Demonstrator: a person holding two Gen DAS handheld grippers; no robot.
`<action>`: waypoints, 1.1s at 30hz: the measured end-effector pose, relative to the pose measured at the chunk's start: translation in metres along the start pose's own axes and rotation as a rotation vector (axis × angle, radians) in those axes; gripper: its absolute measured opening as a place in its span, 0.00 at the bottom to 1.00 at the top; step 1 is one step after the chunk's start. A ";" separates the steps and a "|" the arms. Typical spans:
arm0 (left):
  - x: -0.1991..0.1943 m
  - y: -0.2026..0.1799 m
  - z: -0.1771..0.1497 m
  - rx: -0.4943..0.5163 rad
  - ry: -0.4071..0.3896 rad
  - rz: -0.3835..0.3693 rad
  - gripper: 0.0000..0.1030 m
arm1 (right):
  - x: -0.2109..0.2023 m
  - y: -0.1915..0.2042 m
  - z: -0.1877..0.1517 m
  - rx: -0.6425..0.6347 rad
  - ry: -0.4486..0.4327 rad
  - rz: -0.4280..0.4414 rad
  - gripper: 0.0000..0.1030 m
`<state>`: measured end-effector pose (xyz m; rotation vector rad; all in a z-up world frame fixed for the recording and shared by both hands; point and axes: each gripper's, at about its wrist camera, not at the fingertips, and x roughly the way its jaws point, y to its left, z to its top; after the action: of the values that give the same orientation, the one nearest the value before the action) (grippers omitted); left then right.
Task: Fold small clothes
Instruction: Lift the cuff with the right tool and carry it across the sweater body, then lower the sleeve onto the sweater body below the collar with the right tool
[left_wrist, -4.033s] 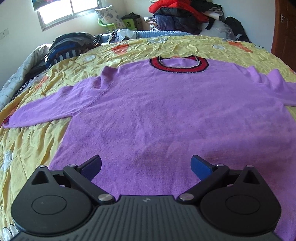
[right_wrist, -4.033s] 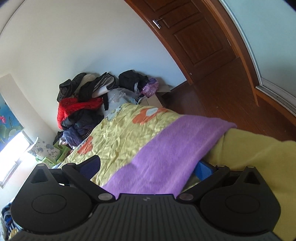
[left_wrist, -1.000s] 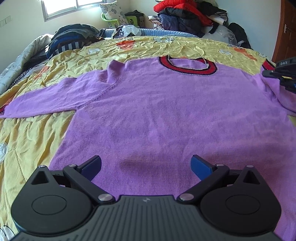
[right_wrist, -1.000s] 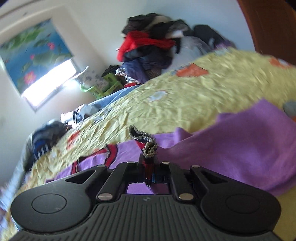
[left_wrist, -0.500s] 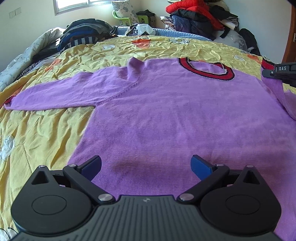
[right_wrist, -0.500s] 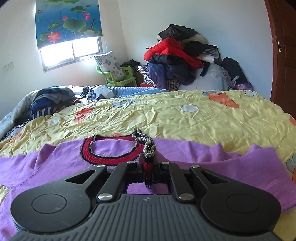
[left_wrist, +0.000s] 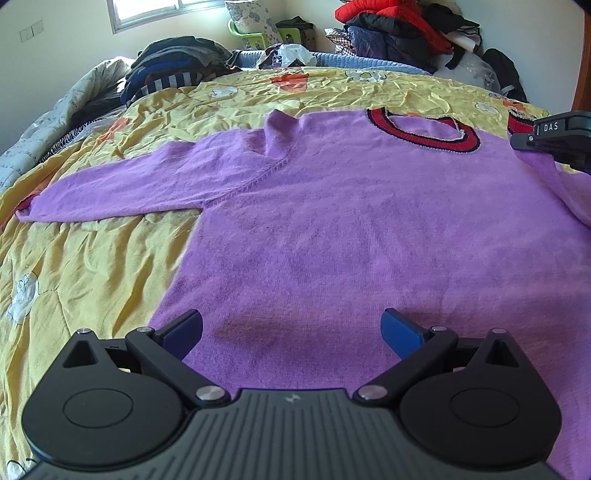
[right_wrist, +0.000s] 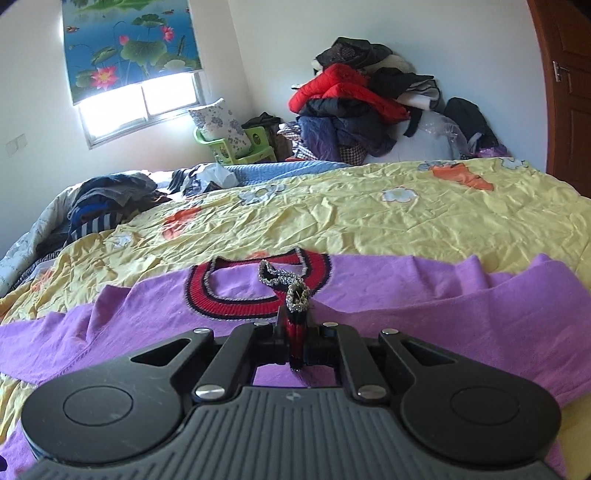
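A purple sweater (left_wrist: 351, 229) with a red collar (left_wrist: 417, 133) lies flat on the yellow bedspread (left_wrist: 92, 266). Its left sleeve (left_wrist: 122, 188) stretches out to the left. My left gripper (left_wrist: 291, 326) is open and empty, low over the sweater's hem. My right gripper (right_wrist: 295, 341) is shut on the red cuff (right_wrist: 295, 325) of the right sleeve (right_wrist: 480, 314) and holds it above the sweater's chest, near the collar (right_wrist: 255, 291). The right gripper also shows at the right edge of the left wrist view (left_wrist: 517, 136), with the cuff (left_wrist: 519, 123) in it.
A pile of dark folded clothes (left_wrist: 173, 77) lies at the bed's far left. A heap of jackets (right_wrist: 362, 107) is stacked by the far wall. A green chair with a pillow (right_wrist: 229, 140) stands under the window. A brown door (right_wrist: 569, 92) is at the right.
My right gripper, open 4 s ago, has shut on the cuff and carried the sleeve leftwards over the sweater body towards the collar. My left gripper has shifted left along the hem, still open.
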<state>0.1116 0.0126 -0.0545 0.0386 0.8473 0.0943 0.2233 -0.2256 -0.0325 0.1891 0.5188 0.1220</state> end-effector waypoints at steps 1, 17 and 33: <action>0.000 0.000 0.000 -0.001 0.002 0.000 1.00 | 0.000 0.003 0.000 -0.008 0.000 0.003 0.11; -0.002 0.012 -0.002 -0.012 -0.003 0.005 1.00 | 0.009 0.054 0.005 -0.105 0.015 0.076 0.11; -0.010 0.042 0.000 -0.053 -0.026 0.036 1.00 | 0.035 0.118 0.008 -0.153 0.053 0.161 0.11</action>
<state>0.1020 0.0535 -0.0441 0.0051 0.8176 0.1497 0.2493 -0.1057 -0.0178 0.0781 0.5445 0.3237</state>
